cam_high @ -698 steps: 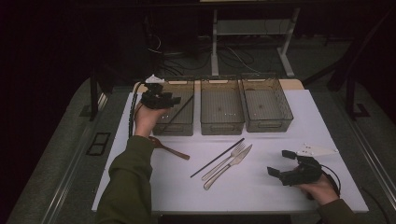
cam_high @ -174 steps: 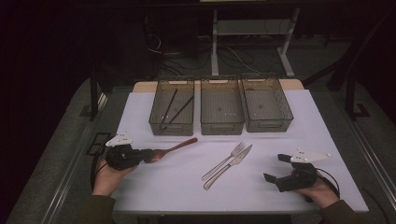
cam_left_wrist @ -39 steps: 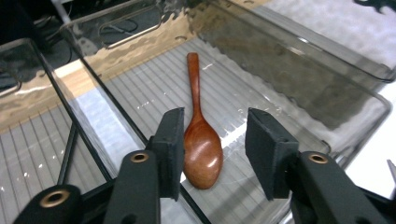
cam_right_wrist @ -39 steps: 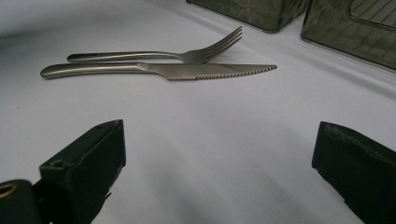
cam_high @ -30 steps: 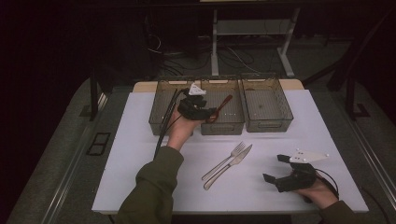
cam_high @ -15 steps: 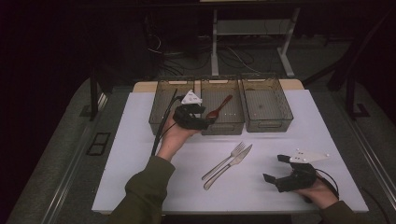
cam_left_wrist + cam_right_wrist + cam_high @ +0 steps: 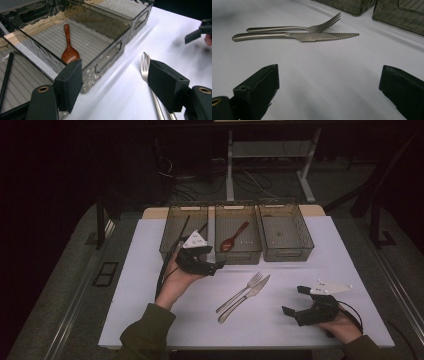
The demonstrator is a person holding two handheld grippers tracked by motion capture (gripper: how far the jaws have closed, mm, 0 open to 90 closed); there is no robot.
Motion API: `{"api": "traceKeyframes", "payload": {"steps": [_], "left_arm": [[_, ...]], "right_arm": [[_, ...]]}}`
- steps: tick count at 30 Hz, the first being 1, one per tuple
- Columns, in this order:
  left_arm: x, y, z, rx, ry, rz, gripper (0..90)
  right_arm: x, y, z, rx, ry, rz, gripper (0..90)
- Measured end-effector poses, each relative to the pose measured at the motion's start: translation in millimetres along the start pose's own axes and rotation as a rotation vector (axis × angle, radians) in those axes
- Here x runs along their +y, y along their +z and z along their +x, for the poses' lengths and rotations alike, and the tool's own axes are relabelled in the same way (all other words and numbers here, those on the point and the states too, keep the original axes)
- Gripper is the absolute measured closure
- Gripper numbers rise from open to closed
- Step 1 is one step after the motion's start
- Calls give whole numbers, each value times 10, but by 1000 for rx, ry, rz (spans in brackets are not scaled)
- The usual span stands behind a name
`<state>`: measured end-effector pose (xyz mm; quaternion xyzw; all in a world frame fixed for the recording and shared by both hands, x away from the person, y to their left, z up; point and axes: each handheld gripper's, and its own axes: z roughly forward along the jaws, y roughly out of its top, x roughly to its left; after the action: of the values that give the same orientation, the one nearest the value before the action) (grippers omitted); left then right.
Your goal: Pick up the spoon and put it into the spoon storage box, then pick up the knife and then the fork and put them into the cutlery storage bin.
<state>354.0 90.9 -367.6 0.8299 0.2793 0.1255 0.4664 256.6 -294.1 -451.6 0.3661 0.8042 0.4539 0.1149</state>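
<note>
A brown wooden spoon (image 7: 234,238) (image 7: 69,50) lies inside the middle smoked-plastic bin (image 7: 238,255), apart from any jaw. My left gripper (image 7: 218,265) (image 7: 115,85) hovers open and empty just in front of the left and middle bins. A steel fork (image 7: 241,291) (image 7: 294,27) and a steel knife (image 7: 245,298) (image 7: 297,36) lie side by side on the white table mid-front. My right gripper (image 7: 296,300) (image 7: 329,92) rests open near the front right, pointing toward the cutlery, nothing between its jaws.
Three bins stand in a row at the back of the white tabletop (image 7: 150,285); the left bin (image 7: 182,226) holds black chopsticks (image 7: 7,72), the right bin (image 7: 286,236) looks bare. A cable trails from the left gripper. Dark floor surrounds the table.
The left gripper let go of the wooden spoon, which now lies in the middle bin, and drew back toward the person. The right gripper stayed put.
</note>
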Motion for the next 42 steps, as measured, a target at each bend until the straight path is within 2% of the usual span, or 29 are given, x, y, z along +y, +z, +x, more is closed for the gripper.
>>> {"api": "traceKeyframes", "payload": {"steps": [6, 9, 18, 24, 31, 42], "left_arm": [[-140, -101, -61, -6, -3, 1, 263], [-211, -138, -89, -9, -5, 0, 260], [-439, -151, -182, -23, -15, 7, 278], [-512, -73, -225, -25, -15, -1, 341], [-521, 42, -247, -56, -44, -5, 454], [-504, 256, -391, -90, -45, 40, 597]], "right_arm": [[-2, -12, 11, 6, 13, 7, 23], [-1, -7, 0, 0, 0, -4, 23], [0, -8, -4, -2, 0, -4, 23], [-1, -7, -2, -2, -1, -2, 23], [-2, -4, -5, -2, -1, -2, 23], [-2, 4, -7, -4, -4, 1, 23]]}}
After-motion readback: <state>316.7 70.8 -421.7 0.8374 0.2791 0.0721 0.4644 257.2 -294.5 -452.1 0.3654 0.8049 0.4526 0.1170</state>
